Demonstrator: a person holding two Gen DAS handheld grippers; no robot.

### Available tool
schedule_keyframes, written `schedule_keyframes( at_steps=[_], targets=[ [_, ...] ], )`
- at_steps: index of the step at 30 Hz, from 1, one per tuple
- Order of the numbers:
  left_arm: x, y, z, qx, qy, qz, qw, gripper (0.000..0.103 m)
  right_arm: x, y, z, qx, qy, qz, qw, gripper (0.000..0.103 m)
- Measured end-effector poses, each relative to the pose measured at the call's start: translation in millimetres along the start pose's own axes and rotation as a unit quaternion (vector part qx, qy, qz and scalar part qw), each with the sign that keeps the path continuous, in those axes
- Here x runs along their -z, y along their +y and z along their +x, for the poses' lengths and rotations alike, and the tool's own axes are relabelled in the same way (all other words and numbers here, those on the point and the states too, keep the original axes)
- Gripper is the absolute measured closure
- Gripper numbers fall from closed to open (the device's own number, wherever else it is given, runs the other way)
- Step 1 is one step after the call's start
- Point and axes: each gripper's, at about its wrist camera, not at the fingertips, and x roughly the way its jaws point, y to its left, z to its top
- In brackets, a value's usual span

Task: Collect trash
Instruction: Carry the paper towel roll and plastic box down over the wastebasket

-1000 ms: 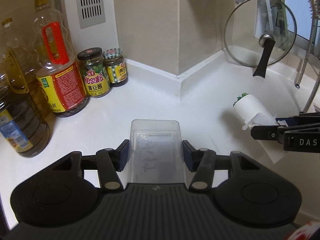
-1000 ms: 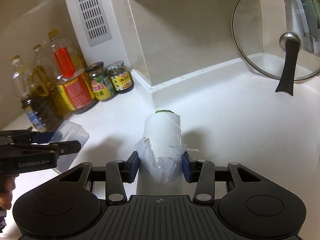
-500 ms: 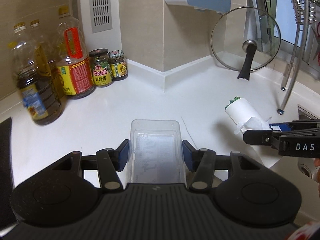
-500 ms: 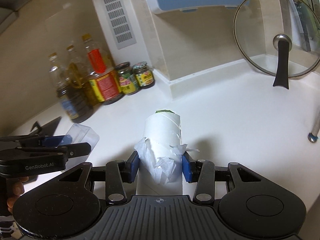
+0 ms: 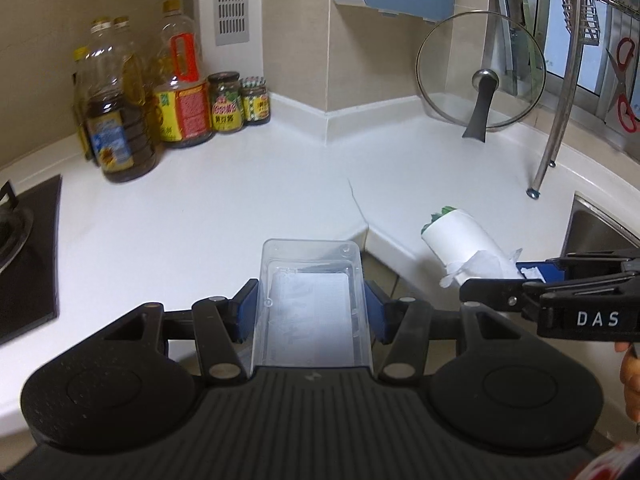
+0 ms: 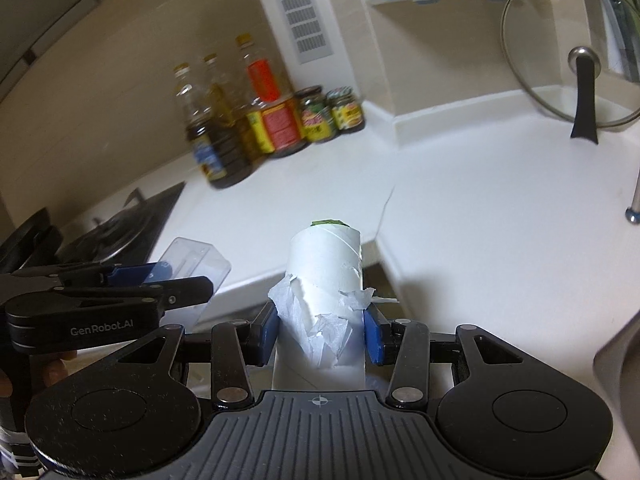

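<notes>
My left gripper [image 5: 311,312] is shut on a clear plastic box [image 5: 311,300] and holds it above the counter's front edge. My right gripper [image 6: 320,330] is shut on a white paper roll [image 6: 326,264] with torn tissue at its near end and something green at its far end. The roll also shows in the left wrist view [image 5: 464,242], held by the right gripper [image 5: 520,280] to the right of the box. The box and left gripper [image 6: 160,276] show at the left of the right wrist view.
The white counter [image 5: 224,208] carries oil bottles [image 5: 116,120] and two sauce jars [image 5: 240,100] at the back left. A glass pot lid [image 5: 480,76] leans in the back right corner. A black hob [image 5: 28,240] lies at the left, a steel sink [image 5: 596,232] at the right.
Both grippers have pulled back and up from the counter with their loads still held. The hob, the counter's front edge and the sink have come into view.
</notes>
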Motion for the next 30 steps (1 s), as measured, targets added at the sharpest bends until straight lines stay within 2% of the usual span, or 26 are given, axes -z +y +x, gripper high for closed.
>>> schedule_keyframes(
  at_steps=[8,15,30],
  targets=[
    [39.2,2.3,-19.9,-0.011,0.023,-0.023,0.9994,0.051,36.3,13.2,-5.6,-0.009,0.03,-0.003,0.999,0.059],
    [64.8,7.8,-20.6,-0.013,0.051,-0.036,0.998,0.051,58.2,15.8,4.0,-0.009,0.059,0.009,0.998,0.059],
    [107.6,29.1,25.8,0.006,0.133,-0.042,0.9902,0.051,111.7,15.1,60.7,0.017,0.141,0.032,0.989,0.059]
  ],
)
